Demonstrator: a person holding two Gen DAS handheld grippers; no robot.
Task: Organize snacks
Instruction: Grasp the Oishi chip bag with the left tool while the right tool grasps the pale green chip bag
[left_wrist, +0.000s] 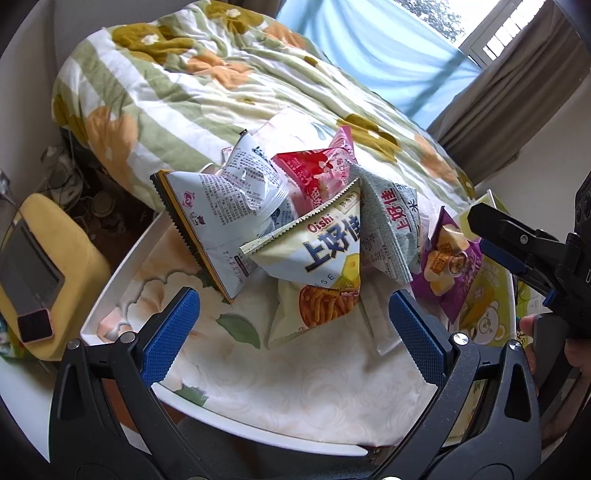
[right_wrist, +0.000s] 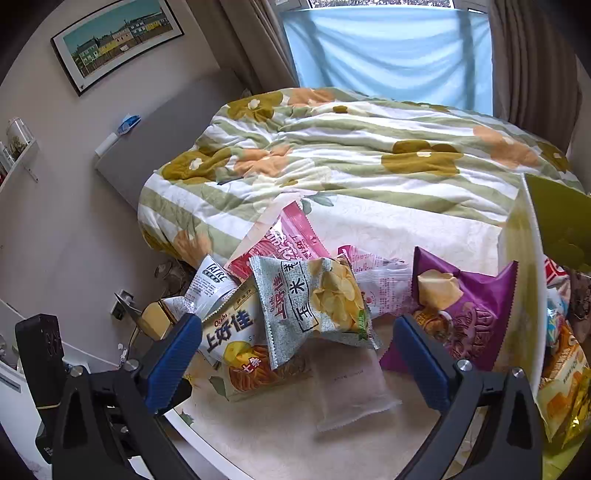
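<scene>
Several snack bags lie heaped on a white table (left_wrist: 295, 391) covered by a floral cloth. A cream Oishi cheese-stick bag (left_wrist: 317, 266) is on top, between a white bag with printed text (left_wrist: 214, 225) and a grey-green chip bag (left_wrist: 391, 229). A pink bag (left_wrist: 314, 170) lies behind and a purple chip bag (left_wrist: 447, 258) to the right. My left gripper (left_wrist: 295, 332) hovers open just short of the Oishi bag. My right gripper (right_wrist: 295, 358) is open above a clear flat packet (right_wrist: 351, 384), with the grey-green bag (right_wrist: 306, 306) and purple bag (right_wrist: 465, 314) beyond its fingers.
A translucent bin (right_wrist: 524, 280) at the table's right edge holds more snack bags (right_wrist: 561, 373). A bed with a flowered quilt (right_wrist: 351, 155) stands right behind the table. A yellow stool (left_wrist: 44, 273) with a device on it sits to the left, with cables on the floor.
</scene>
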